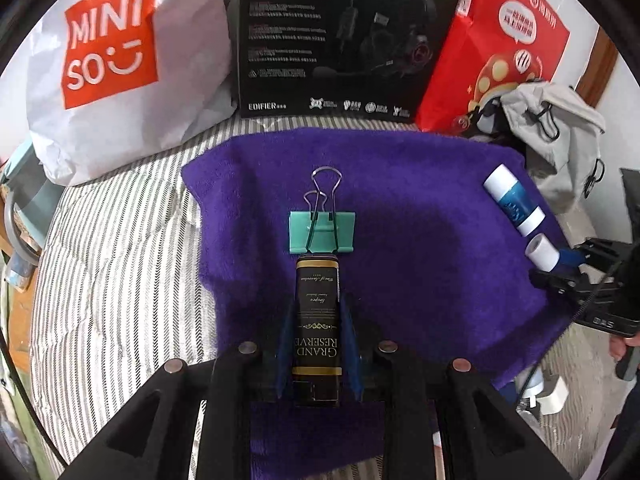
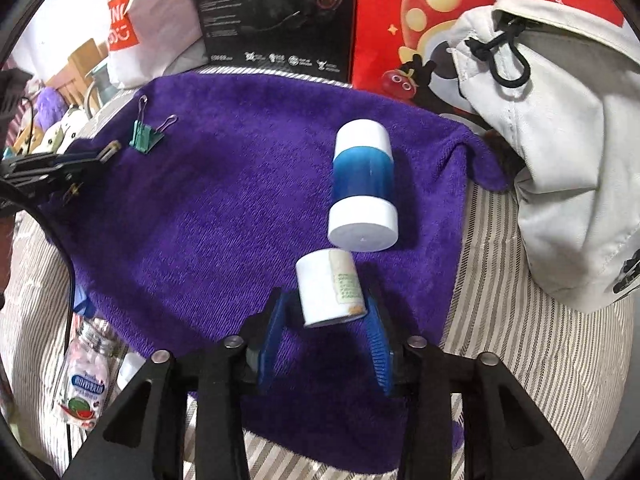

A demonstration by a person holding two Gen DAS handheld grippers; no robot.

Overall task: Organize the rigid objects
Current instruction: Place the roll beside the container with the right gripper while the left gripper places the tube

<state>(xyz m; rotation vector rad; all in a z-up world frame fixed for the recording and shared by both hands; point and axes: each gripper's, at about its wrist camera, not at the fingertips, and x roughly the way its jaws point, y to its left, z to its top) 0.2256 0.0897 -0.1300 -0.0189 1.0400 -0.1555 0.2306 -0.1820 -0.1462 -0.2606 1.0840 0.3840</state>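
Note:
A purple towel [image 1: 420, 240] lies on a striped cover. My left gripper [image 1: 318, 304] is shut on a black "Grand Reserve" box [image 1: 318, 320], whose far end meets a teal binder clip [image 1: 322, 232] in the middle of the towel. In the right wrist view a blue-and-white bottle [image 2: 363, 188] lies on the towel's right part. Just behind it is a small white bottle [image 2: 330, 290], on which my right gripper [image 2: 326, 300] is shut, its blue pads against both sides. The clip [image 2: 145, 135] and left gripper [image 2: 92, 156] appear far left there.
Along the back stand a white Miniso bag [image 1: 112, 60], a black Edifier box [image 1: 344, 40] and a red mushroom-print bag [image 1: 500, 40]. A pale drawstring bag [image 2: 560, 160] crowds the towel's right edge. A clear plastic bottle [image 2: 84, 384] lies on the striped cover [image 1: 120, 260].

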